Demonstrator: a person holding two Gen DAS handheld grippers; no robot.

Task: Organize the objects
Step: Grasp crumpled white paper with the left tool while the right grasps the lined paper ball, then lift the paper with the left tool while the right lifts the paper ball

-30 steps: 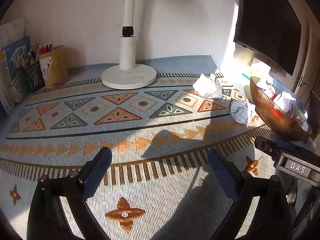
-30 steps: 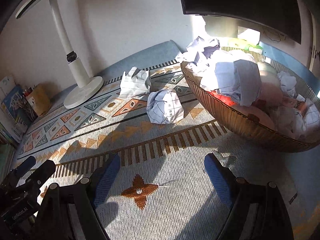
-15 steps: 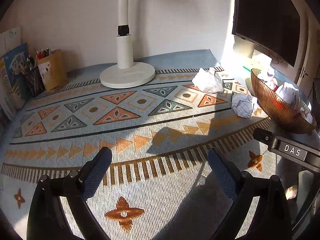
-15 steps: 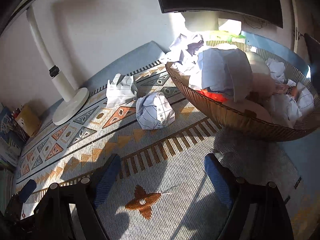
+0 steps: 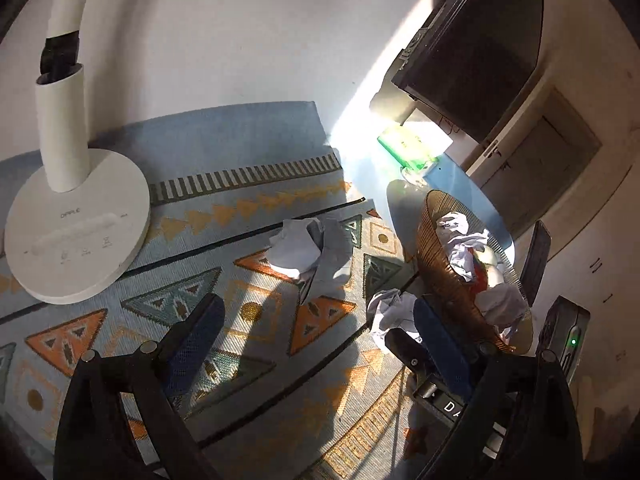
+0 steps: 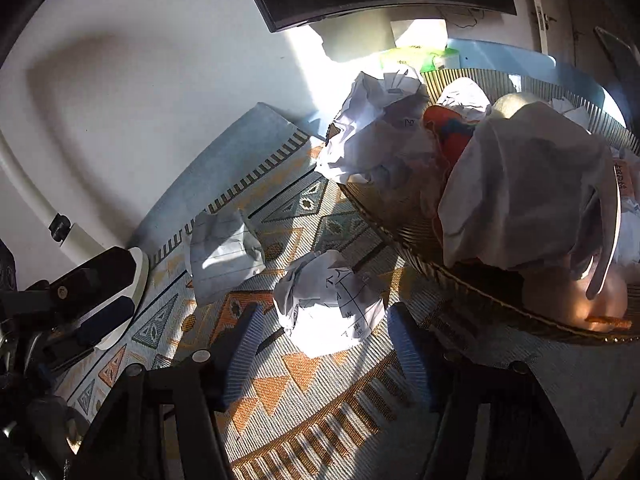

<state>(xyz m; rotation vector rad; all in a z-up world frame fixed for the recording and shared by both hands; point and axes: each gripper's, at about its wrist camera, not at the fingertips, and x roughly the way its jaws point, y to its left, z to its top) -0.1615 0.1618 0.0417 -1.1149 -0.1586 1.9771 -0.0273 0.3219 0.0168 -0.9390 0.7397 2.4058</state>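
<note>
Although the wicker basket (image 6: 420,232) was already heaped with crumpled papers, two were seen outside it on the patterned mat (image 6: 304,396), so the tidying was judged only partly done. The flatter lined sheet (image 5: 304,248) lay well ahead of the left gripper (image 5: 316,344), whose jaws were spread wide and empty. The smaller paper ball (image 6: 332,300) sat just ahead of the right gripper (image 6: 324,356), between its open, untouching jaws, with the basket just beyond and to their right.
</note>
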